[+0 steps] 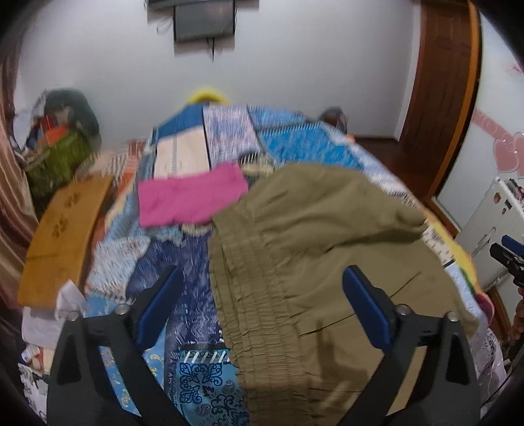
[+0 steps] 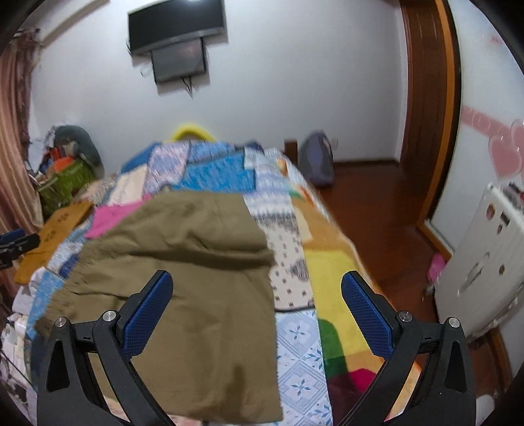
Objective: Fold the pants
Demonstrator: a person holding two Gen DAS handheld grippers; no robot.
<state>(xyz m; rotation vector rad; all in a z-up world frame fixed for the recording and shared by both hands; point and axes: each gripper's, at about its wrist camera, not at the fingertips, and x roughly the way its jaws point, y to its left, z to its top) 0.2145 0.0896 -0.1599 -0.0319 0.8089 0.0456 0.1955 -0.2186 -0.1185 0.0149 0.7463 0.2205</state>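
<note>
Left wrist view
- Left hand-held gripper (image 1: pixel 262 304): jaws spread wide, nothing between them; blue pads (image 1: pixel 157 311) on black fingers, poised above the bed.
- Olive pants (image 1: pixel 314 249): lie on the patchwork bedspread (image 1: pixel 183 144), folded into a broad block; gathered elastic waistband (image 1: pixel 242 281) runs along the block's left edge, between the two fingers; a loose fold lies across the far right part.
- Pink cloth (image 1: pixel 190 196): flat on the bedspread, just beyond the pants' far left corner, touching or nearly so; blur prevents telling which.
- Wooden board (image 1: pixel 65 236): at the left edge of the bed, well apart from the pants.
- Green basket (image 1: pixel 59 160): far left, filled with mixed items, too blurred to name.
- Right hand-held gripper (image 1: pixel 507 259): only a dark tip with blue shows at the right border; its opening cannot be told from here.
- White refrigerator (image 1: pixel 491 229): right, beside the bed.

Right wrist view
- Right hand-held gripper (image 2: pixel 258 314): jaws spread wide, holding nothing; left finger over the pants, right finger over the bedspread.
- Olive pants (image 2: pixel 183 272): on the bedspread (image 2: pixel 294 262), left of centre, right edge straight, a raised fold across the middle.
- Pink cloth (image 2: pixel 111 216): peeks out at the pants' far left corner.
- Left hand-held gripper (image 2: pixel 16 245): a tip at the left border.
- Wall-mounted television (image 2: pixel 177 26): on the far wall.
- Wooden door frame (image 2: pixel 429 98): right.
</note>
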